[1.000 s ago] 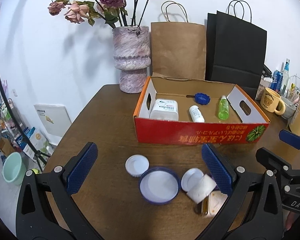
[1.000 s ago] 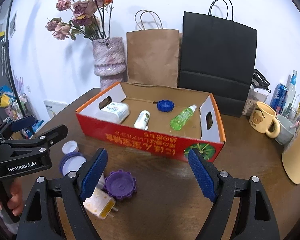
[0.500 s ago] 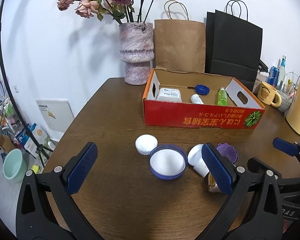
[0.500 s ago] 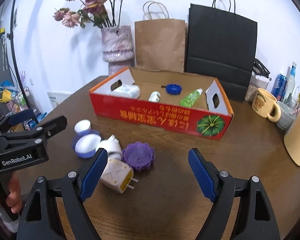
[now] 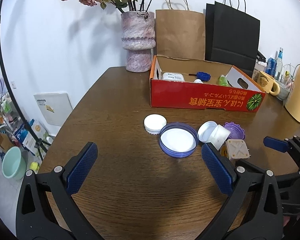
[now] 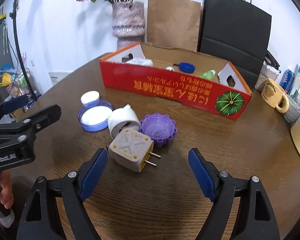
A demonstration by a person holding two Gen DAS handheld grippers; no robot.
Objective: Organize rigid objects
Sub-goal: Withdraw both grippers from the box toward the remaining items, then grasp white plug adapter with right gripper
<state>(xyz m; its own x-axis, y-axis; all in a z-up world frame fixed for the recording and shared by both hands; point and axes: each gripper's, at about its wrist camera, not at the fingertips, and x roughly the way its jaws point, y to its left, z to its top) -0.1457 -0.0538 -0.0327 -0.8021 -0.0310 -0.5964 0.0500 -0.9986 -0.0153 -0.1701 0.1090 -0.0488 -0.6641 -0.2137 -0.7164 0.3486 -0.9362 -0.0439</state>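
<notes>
right gripper (image 6: 148, 172): jaws wide, empty, my pick step in hand, plug adapter (image 6: 131, 149) on the table beside the left pad (purple lid (image 6: 158, 129) touching behind), next i close across its body, then red box (image 6: 170, 87).

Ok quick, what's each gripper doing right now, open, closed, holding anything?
Left gripper: open, holding nothing.
Right gripper: open, holding nothing; the plug adapter lies just ahead.

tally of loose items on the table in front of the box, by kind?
Lids: 3: small white lid, big blue lid, purple lid
White jars on their side: 1
Plug adapters: 1
Total: 5
</notes>
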